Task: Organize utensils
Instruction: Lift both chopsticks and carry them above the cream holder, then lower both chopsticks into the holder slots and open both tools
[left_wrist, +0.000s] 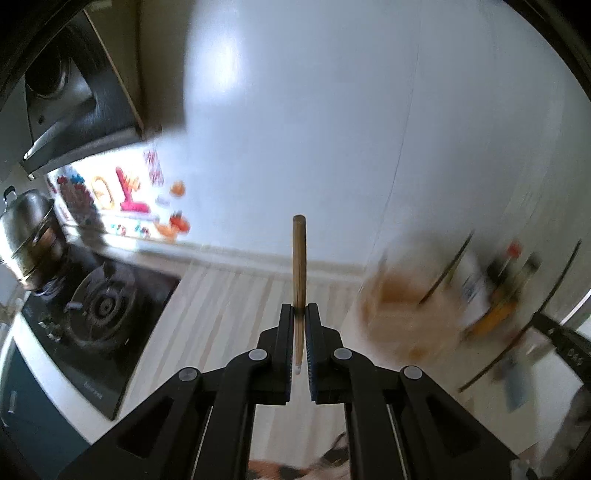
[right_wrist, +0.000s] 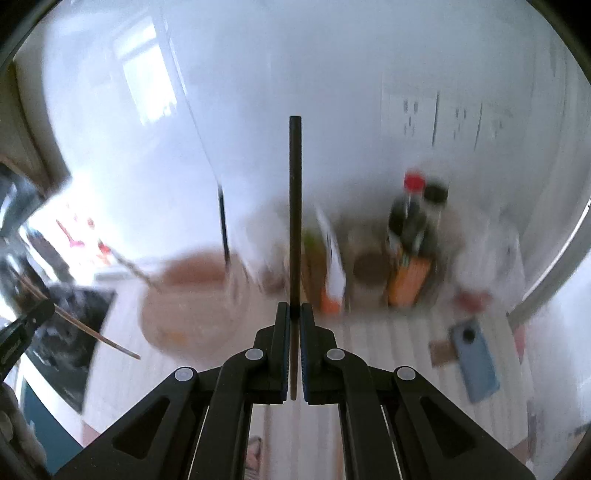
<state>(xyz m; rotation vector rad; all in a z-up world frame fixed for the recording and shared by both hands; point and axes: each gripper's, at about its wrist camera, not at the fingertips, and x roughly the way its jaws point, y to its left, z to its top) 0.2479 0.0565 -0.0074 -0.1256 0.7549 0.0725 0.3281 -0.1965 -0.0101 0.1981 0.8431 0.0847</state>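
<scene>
A: Kitchen counter, pale striped top, white wall behind. Both views motion-blurred.

B: Left gripper?

A: Jaws pinched on a light wooden chopstick. Stick runs straight fwd between the pads, thick end up/away, pale tip back between the fingers. Held in air above the counter.

B: Right?

A: Right gripper clamped on a dark chopstick, thin, near-black, also pointing straight fwd, long section sticking out past the fingertips. Also off the surface.

B: Surroundings, left cam?

A: Black gas hob at left w/ burner, steel stacked pot far left, range hood above. Colourful stickers on the backsplash. Blurry tan round container at right, bottles beyond it.

B: Right cam?

A: Same tan container left of centre. Dark sauce bottles, red cap, behind an orange box. Blue phone flat on counter at right. Wall sockets upper right. Left gripper visible at the far-left edge w/ the wooden chopstick angled down-right toward the counter.

B: Sticks touching?

A: No, well apart.
</scene>
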